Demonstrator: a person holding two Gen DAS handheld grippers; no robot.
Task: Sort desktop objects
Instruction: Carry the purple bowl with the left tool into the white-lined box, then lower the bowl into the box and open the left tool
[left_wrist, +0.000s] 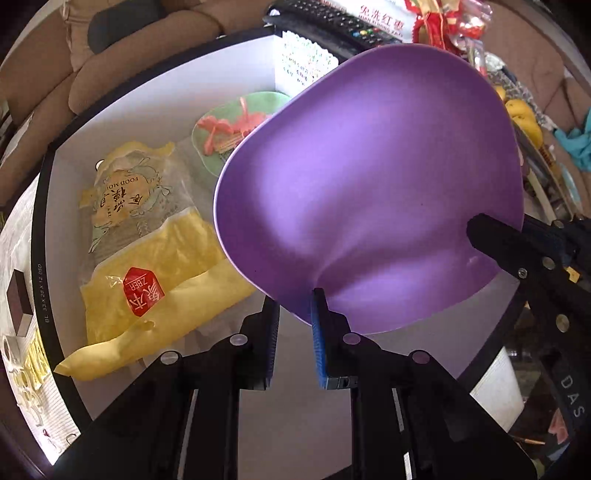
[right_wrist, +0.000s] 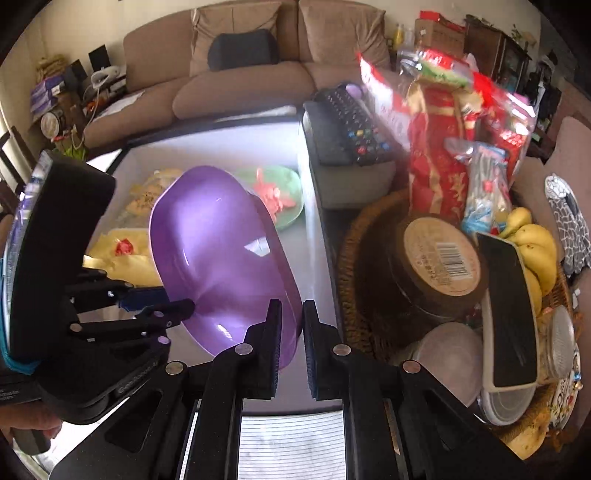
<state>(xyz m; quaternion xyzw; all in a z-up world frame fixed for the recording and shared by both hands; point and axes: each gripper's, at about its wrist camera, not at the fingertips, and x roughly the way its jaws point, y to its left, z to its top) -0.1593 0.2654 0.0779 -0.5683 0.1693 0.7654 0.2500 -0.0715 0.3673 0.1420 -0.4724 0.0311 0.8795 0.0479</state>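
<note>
A purple bowl (left_wrist: 369, 192) is held tilted above the white box (left_wrist: 177, 81). Both grippers pinch its rim. My left gripper (left_wrist: 295, 317) has its jaws closed on the bowl's near edge; it shows at the left of the right wrist view (right_wrist: 173, 302). My right gripper (right_wrist: 291, 332) clamps the bowl (right_wrist: 218, 258) on its right edge, and one of its fingers (left_wrist: 491, 240) shows against the bowl in the left wrist view. In the box lie a yellow snack bag (left_wrist: 147, 251) and a green plate (left_wrist: 236, 125) with pink pieces.
A wicker basket (right_wrist: 354, 258) on the right holds snack packets, a round tin (right_wrist: 439, 258), bananas (right_wrist: 535, 251), a phone (right_wrist: 506, 306) and jars. A remote control (right_wrist: 351, 125) rests on a grey box. A sofa (right_wrist: 229, 85) stands behind.
</note>
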